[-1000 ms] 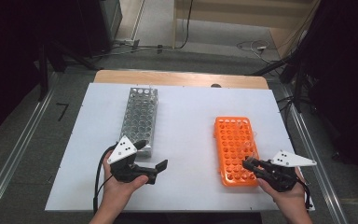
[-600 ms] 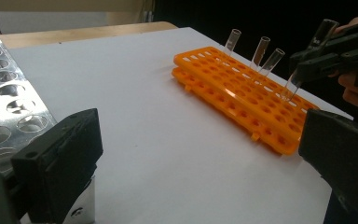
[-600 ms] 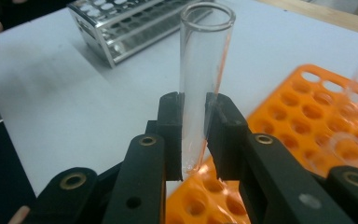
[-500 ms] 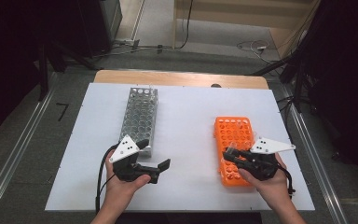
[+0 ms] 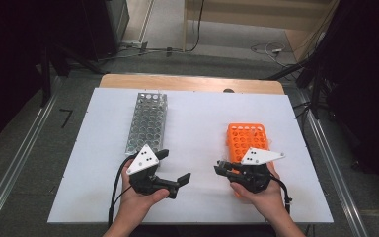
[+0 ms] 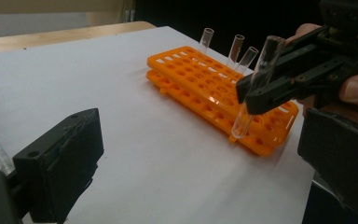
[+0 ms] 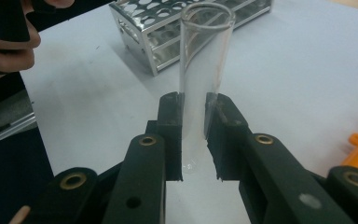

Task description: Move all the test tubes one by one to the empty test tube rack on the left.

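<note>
Between the pads of our right hand-held gripper [image 7: 194, 135] stands a clear glass tube [image 7: 204, 70], pinched near its lower part, open mouth up, round bottom just below the pads. From the left gripper view the tube [image 6: 256, 86] leans a little and hangs above the near end of the orange rack [image 6: 205, 88], its bottom close over the holes; whether it touches the rack we cannot tell. Three more tubes [image 6: 237, 46] stand in the far rows of that rack.

From the high view the right hand-held gripper [image 5: 223, 168] sits at the near left corner of the orange rack [image 5: 246, 136], pointing left toward the middle of the table [image 5: 197, 118]. Our left hand-held gripper [image 5: 172, 168] waits near the metal rack [image 5: 148, 121], jaws spread wide with nothing between them.

Step in hand, as we judge it: a tube lifted out of the orange rack and on its way to the metal rack. In the right gripper view the metal rack [image 7: 168, 28] lies straight ahead past the tube, well apart yet, with bare white table between.

Next move calls for carrying the tube across while keeping it upright, then lining its bottom over one empty hole of the metal rack and lowering straight. Risk: glass is slick, and the grip is low on the tube, so a tilt could swing the top. The left hand-held gripper could steady the metal rack if it shifts.
</note>
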`<state>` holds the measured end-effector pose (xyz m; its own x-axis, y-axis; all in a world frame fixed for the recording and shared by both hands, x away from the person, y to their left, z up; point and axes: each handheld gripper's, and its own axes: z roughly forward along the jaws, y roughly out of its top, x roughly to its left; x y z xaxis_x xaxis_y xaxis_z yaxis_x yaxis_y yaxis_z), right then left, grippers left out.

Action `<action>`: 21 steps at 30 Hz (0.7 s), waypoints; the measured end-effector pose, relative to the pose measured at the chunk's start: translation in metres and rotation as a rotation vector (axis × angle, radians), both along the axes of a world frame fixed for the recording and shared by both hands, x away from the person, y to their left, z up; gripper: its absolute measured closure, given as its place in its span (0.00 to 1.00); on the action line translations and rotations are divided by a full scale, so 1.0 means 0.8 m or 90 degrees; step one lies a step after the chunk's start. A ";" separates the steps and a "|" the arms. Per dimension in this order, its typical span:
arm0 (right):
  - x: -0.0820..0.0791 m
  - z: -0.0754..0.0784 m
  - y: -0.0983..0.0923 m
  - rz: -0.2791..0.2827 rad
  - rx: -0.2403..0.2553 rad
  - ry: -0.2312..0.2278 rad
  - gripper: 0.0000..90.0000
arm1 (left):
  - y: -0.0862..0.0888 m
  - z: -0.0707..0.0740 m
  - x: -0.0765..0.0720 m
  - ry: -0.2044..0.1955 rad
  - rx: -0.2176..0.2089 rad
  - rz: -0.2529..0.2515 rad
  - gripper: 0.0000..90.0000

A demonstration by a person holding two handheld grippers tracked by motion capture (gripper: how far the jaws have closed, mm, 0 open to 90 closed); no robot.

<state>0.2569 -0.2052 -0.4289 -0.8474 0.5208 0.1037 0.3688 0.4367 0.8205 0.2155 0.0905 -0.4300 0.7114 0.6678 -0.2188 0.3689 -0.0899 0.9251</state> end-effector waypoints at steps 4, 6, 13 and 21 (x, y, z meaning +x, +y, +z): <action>-0.005 -0.005 0.011 0.014 -0.010 0.002 0.82 | -0.006 0.002 -0.001 0.002 -0.006 -0.010 0.03; -0.008 -0.007 0.017 0.020 -0.016 0.003 0.82 | -0.009 0.002 -0.001 0.002 -0.009 -0.017 0.04; -0.017 -0.014 0.042 0.046 -0.037 -0.001 0.82 | -0.023 0.004 -0.004 0.006 -0.012 -0.032 0.20; -0.025 -0.015 0.060 0.067 -0.047 -0.003 0.82 | -0.043 0.002 -0.007 0.009 0.005 -0.065 0.46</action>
<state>0.2366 -0.1569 -0.4407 -0.8981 0.4351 0.0639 0.3139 0.5324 0.7862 0.2096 0.0559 -0.4281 0.7730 0.5931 -0.2251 0.3711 -0.1349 0.9188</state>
